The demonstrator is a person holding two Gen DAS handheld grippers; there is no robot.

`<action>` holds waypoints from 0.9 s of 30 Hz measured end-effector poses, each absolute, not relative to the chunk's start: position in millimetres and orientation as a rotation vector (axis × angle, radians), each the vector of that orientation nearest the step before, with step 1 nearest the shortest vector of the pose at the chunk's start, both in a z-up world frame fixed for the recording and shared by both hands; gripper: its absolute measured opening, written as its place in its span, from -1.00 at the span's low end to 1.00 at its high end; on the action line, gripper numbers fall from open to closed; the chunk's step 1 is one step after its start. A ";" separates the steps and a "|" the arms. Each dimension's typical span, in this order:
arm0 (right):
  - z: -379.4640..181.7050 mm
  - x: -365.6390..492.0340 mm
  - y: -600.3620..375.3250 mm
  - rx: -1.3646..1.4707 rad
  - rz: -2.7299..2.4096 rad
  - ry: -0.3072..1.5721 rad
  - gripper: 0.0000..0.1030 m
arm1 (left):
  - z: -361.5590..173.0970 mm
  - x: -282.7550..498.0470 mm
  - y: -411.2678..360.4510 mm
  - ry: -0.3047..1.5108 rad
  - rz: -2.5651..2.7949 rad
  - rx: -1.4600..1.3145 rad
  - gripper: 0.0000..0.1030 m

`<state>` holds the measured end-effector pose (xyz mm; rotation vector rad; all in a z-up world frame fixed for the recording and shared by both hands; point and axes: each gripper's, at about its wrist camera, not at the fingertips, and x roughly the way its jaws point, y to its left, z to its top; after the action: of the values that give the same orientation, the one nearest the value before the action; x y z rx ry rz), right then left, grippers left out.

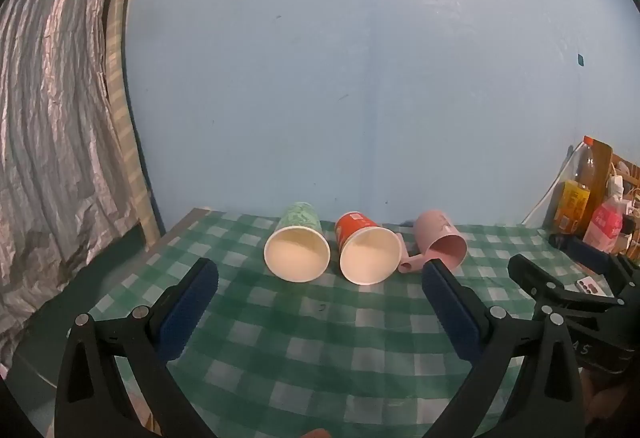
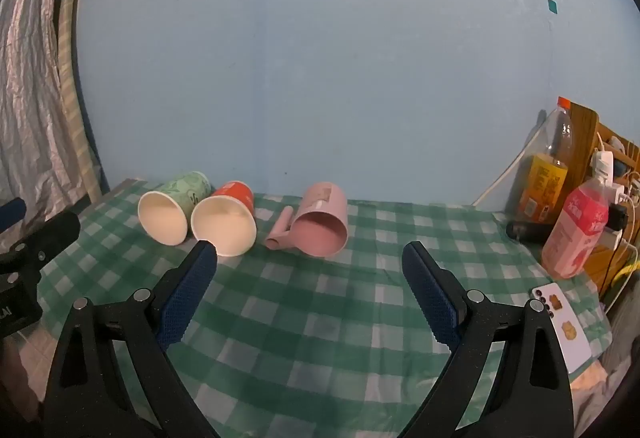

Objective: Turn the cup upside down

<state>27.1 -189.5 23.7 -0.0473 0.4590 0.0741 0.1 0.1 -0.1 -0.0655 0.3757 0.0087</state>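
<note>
Three cups lie on their sides on the green checked tablecloth (image 1: 320, 334), mouths toward me: a green paper cup (image 1: 298, 241), a red paper cup (image 1: 367, 248) and a pink handled mug (image 1: 440, 240). They also show in the right wrist view: green cup (image 2: 172, 207), red cup (image 2: 226, 217), pink mug (image 2: 320, 220). My left gripper (image 1: 320, 274) is open and empty, a short way in front of the paper cups. My right gripper (image 2: 310, 258) is open and empty, just in front of the pink mug. The right gripper's fingers (image 1: 532, 274) show at the right edge of the left wrist view.
A blue wall (image 2: 320, 78) stands right behind the cups. Bottles (image 2: 546, 174) and a pink bottle (image 2: 576, 228) stand at the right, with a phone (image 2: 564, 326) near the table's right edge. A silver curtain (image 1: 48, 118) hangs at left.
</note>
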 end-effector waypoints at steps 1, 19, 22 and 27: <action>23.5 27.0 -189.4 -0.046 0.075 0.462 0.80 | -0.1 0.1 -0.1 0.375 0.011 -0.061 0.99; 22.1 28.5 -192.0 -0.033 0.078 0.482 0.80 | 0.7 -2.1 1.6 0.358 0.018 -0.079 0.99; 19.5 28.5 -192.7 -0.036 0.078 0.485 0.80 | 0.8 -1.7 2.3 0.359 0.016 -0.081 0.99; 20.1 28.3 -190.6 -0.039 0.079 0.486 0.80 | 0.7 -1.6 0.9 0.362 0.010 -0.073 0.99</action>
<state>28.3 -190.6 20.1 -0.0385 0.4857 0.0792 -1.6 0.9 0.7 -0.0730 0.3617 0.0100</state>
